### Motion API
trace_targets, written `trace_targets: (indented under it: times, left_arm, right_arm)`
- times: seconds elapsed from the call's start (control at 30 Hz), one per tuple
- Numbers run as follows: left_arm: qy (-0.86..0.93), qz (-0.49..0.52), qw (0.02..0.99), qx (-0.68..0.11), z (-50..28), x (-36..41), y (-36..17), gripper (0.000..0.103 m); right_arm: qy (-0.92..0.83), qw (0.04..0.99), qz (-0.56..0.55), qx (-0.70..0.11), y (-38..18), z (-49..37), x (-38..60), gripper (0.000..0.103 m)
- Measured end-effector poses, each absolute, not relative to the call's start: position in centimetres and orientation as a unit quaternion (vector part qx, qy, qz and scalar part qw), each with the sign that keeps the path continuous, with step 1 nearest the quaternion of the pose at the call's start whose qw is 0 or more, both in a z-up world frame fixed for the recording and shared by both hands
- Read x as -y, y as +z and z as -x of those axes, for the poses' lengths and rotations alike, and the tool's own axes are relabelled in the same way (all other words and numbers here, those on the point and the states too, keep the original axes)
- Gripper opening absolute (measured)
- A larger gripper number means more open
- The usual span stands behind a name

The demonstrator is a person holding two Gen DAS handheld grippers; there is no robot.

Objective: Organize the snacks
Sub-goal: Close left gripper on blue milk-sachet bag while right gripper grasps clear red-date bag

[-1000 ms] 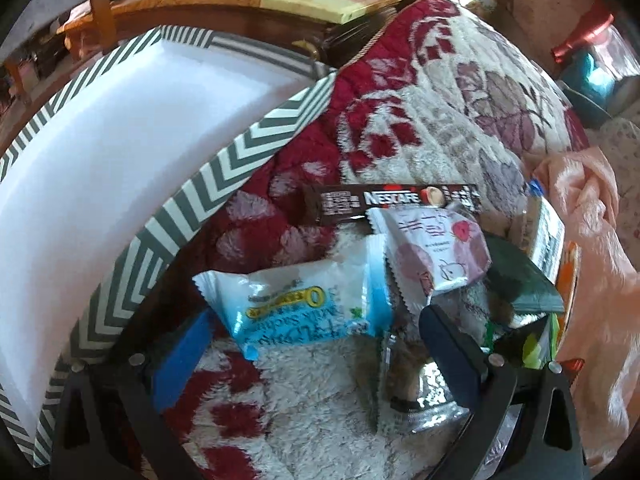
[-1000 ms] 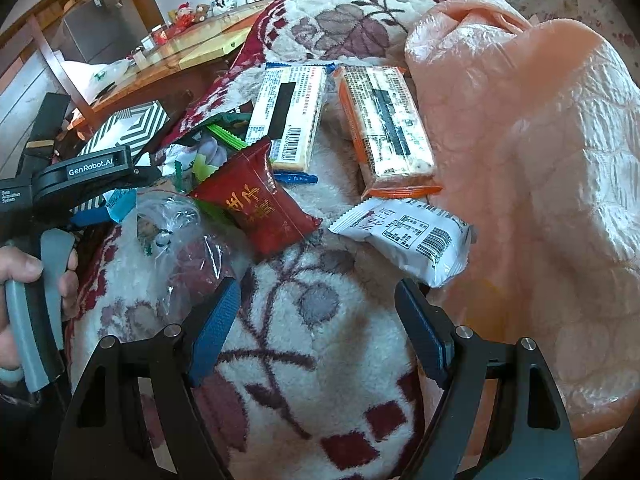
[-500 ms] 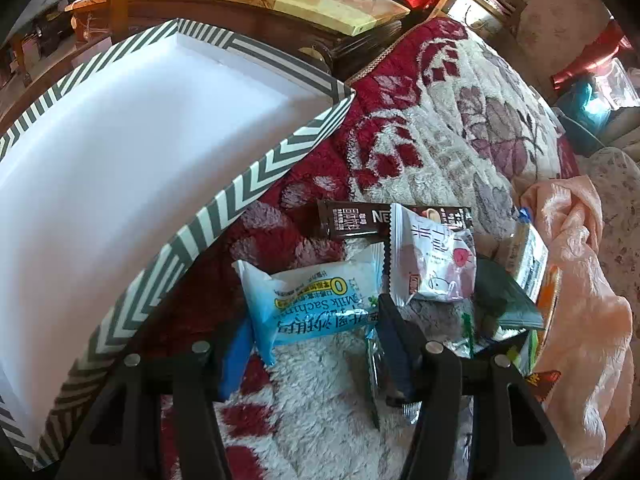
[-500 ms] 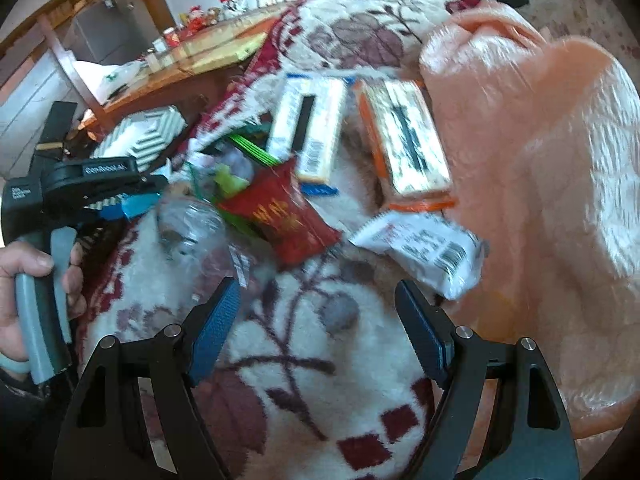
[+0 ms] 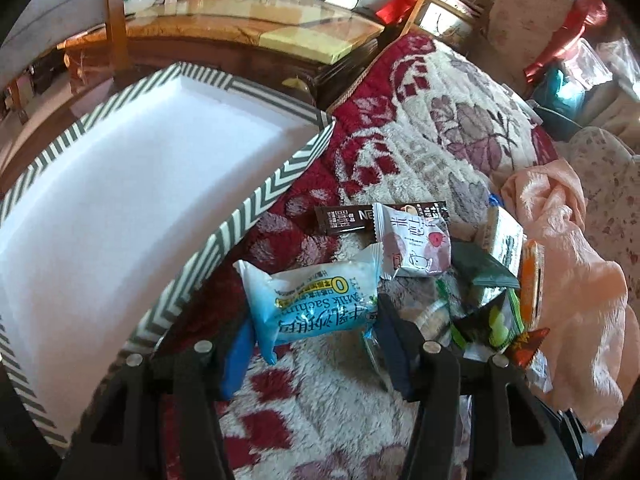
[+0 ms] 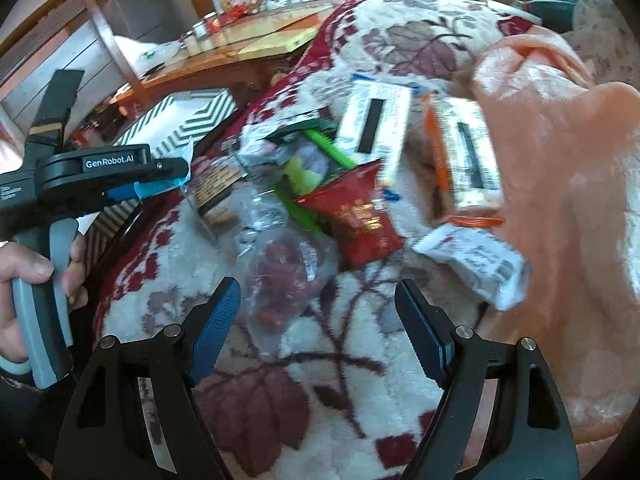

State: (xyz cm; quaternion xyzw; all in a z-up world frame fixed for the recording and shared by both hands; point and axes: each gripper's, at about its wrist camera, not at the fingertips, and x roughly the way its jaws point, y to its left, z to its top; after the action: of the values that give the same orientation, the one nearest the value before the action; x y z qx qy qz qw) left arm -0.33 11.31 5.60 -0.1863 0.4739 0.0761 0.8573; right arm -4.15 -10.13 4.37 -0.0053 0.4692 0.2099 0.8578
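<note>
A blue milk sachima packet [image 5: 316, 300] sits crosswise between the fingers of my left gripper [image 5: 316, 336], which is shut on it just above the floral blanket. To its left lies a white box with a grey chevron rim [image 5: 240, 220], nothing inside. In the right wrist view a hand holds the left gripper [image 6: 160, 184] beside that box [image 6: 192, 128]. My right gripper [image 6: 320, 312] stands open over a clear bag of red sweets [image 6: 280, 272], not touching it. More snacks lie beyond: a red packet [image 6: 356, 216], a white packet [image 6: 476, 264] and two long cracker packs [image 6: 372, 128].
A brown Nescafe stick [image 5: 344, 218], a pink-and-white packet [image 5: 416, 244] and a dark green packet [image 5: 480, 268] lie just past the held packet. A peach blanket [image 6: 560, 200] is bunched on the right. A wooden table [image 5: 260, 24] stands behind the box.
The left jaws came in from wide open onto the blue packet and the gripper rose a little with it. The right gripper stayed open and drifted slightly over the pile.
</note>
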Motion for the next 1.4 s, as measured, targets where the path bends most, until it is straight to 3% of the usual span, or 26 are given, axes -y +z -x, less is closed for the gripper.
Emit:
trace_targets:
  times: [0.33,0.37,0.4,0.5,0.6,1.4]
  left_arm:
    - [0.08,0.169,0.86,-0.474,1.8,-11.7,5.8,0.059]
    - [0.08,0.17,0.86,-0.474,2.0,-11.8,5.7,0.059]
    - [0.08,0.171,0.86,-0.475,2.0,-11.8,5.7,0.059]
    - [0.078,0.167,0.861,-0.473,2.2,-11.6,5.8,0.059]
    - [0.078,0.162,0.865,-0.468,2.4,-11.3,6.2,0.059]
    - [0.114,0.13,0.888,-0.425,4.1,-14.1,10.1,0.059]
  right_arm:
    - [0.207,0.839,-0.033,-0.502,2.1,1.7,8.1,0.08]
    - [0.211,0.837,-0.036,-0.503,1.8,1.4,8.0,0.078]
    - [0.216,0.836,-0.038,-0.503,1.7,1.2,7.9,0.067]
    - [0.229,0.836,-0.024,-0.498,1.6,1.4,7.8,0.051]
    - [0.24,0.833,-0.017,-0.498,2.2,1.9,8.1,0.045]
    - [0.306,0.84,0.044,-0.446,8.5,3.2,2.5,0.045]
